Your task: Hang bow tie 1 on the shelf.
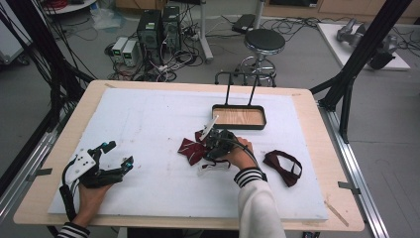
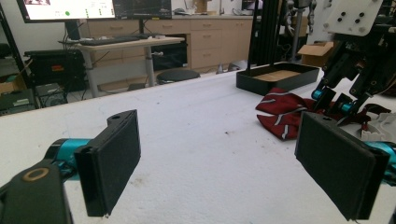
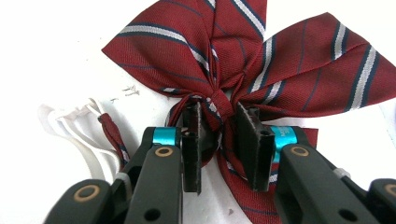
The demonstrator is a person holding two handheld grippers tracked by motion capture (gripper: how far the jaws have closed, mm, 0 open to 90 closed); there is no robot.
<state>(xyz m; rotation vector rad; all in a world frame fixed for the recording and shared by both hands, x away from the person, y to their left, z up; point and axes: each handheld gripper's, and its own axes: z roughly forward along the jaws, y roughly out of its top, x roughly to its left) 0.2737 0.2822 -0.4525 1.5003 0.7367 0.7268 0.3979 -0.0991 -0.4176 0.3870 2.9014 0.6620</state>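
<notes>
Jaws of the left gripper (image 1: 115, 154) stand wide apart over bare white foam, well left of the striped maroon bow tie (image 3: 243, 60). Right gripper (image 3: 218, 140) is clamped on that bow tie's knot. Beyond the bow tie sits a wood-floored black tray (image 1: 238, 126).

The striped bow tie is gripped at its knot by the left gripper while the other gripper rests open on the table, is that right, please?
Not quite: the right gripper grips the striped bow tie at its knot, as the right gripper view shows; the left gripper rests open.
</notes>
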